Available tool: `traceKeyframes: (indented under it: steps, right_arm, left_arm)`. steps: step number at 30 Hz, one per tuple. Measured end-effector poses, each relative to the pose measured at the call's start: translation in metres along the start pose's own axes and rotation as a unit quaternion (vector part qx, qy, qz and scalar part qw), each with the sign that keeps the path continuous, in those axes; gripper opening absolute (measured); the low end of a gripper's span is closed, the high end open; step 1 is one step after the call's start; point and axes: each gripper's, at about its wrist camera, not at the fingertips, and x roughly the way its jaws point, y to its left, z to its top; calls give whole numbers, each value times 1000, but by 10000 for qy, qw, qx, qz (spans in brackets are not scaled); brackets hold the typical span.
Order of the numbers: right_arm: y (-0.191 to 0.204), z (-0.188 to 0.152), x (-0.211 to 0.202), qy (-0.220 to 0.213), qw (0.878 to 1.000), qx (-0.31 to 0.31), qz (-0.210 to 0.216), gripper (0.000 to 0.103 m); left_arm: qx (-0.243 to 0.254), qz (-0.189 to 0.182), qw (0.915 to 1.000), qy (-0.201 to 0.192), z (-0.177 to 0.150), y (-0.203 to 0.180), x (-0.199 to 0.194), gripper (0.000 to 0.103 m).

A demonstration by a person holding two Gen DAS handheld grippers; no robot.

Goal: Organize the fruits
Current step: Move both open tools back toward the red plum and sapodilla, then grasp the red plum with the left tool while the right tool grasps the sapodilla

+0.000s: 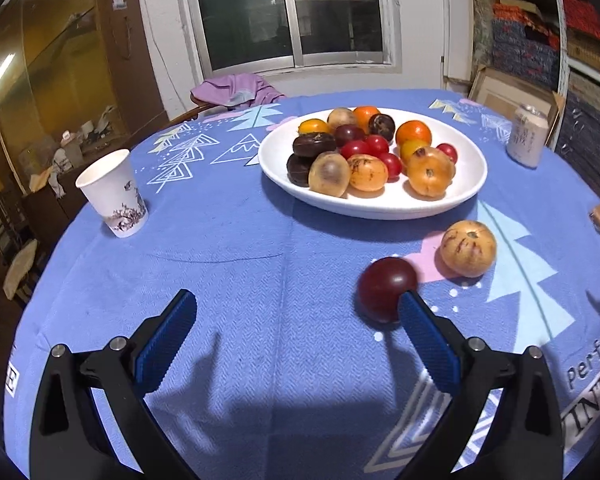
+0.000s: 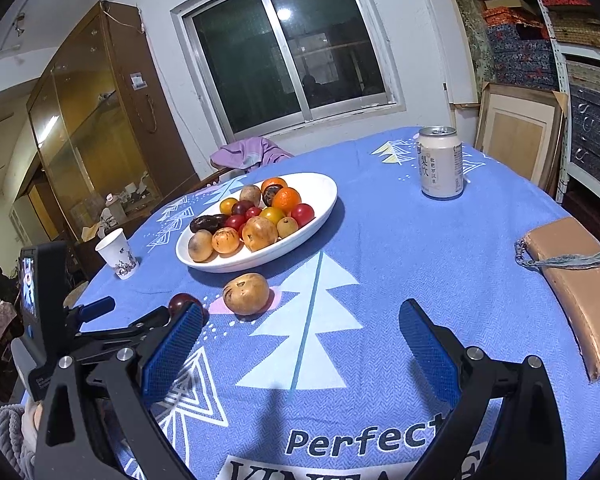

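At the bottom of the left wrist view we see our left gripper with its fingers spread wide and nothing between them, hanging over the blue tablecloth. The right blue pad partly covers a dark red plum lying loose on the cloth, right of centre; whether they touch we cannot tell. Just past the plum, to its right, sits a tan round fruit, also loose.

Our right gripper fills the bottom of its own view, fingers likewise released and empty, above the printed tree and the word "Perfect".

Further back, centre frame, the white plate holds the heap of fruit: oranges, small red tomatoes, dark plums and more tan ones. Nothing stands between the loose fruits and the plate.

At the left edge stands a paper cup. A drinks can stands upright at the upper right, and a tan wallet lies at the right edge of the right view. Beyond the table a purple garment lies under the window.
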Motion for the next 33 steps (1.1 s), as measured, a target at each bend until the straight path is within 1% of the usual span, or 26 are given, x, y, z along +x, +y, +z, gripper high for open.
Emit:
traceKeyframes:
  steps: [3, 4, 6, 9, 15, 18, 22, 27, 29, 30, 31, 33]
  right_arm:
    - [0, 0, 0, 12, 10000, 2, 11, 100]
    - [1, 0, 0, 23, 10000, -5, 11, 100]
    - [1, 0, 1, 37, 10000, -26, 8, 100]
    - [2, 0, 1, 46, 10000, -47, 12, 100]
    - [3, -2, 2, 71, 9999, -77, 25, 100]
    - [6, -3, 5, 154, 9997, -172, 100, 100]
    - [13, -5, 13, 368, 9985, -392, 119, 100]
    - [22, -8, 12, 341, 9971, -674, 64, 100]
    - [20, -8, 13, 341, 9974, -638, 12, 100]
    - [18, -8, 12, 346, 9976, -602, 14, 100]
    - [17, -8, 12, 349, 9979, -554, 23, 100]
    - [15, -8, 11, 349, 9981, -515, 35, 100]
  left_arm:
    - [23, -298, 9995, -111, -3, -3, -8, 99]
    - [79, -338, 9993, -153, -3, -6, -10, 99]
    - [263, -287, 9991, -166, -3, -14, -8, 99]
    - [385, -230, 9990, 26, -3, -22, 0, 99]
    - [113, -241, 9991, 331, -2, -12, 13, 99]
    - [58, -288, 9991, 318, -2, -9, 13, 99]
    - [198, -288, 9990, 261, -3, -13, 11, 99]
    - [341, -391, 9984, 237, -7, -16, 4, 99]
    - [358, -472, 9980, 237, -9, -16, 2, 96]
    - [360, -533, 9976, 253, -11, -15, 1, 88]
    - [353, -629, 9969, 316, -12, -13, 2, 79]
    - [281, -766, 9957, 437, -15, -9, 4, 73]
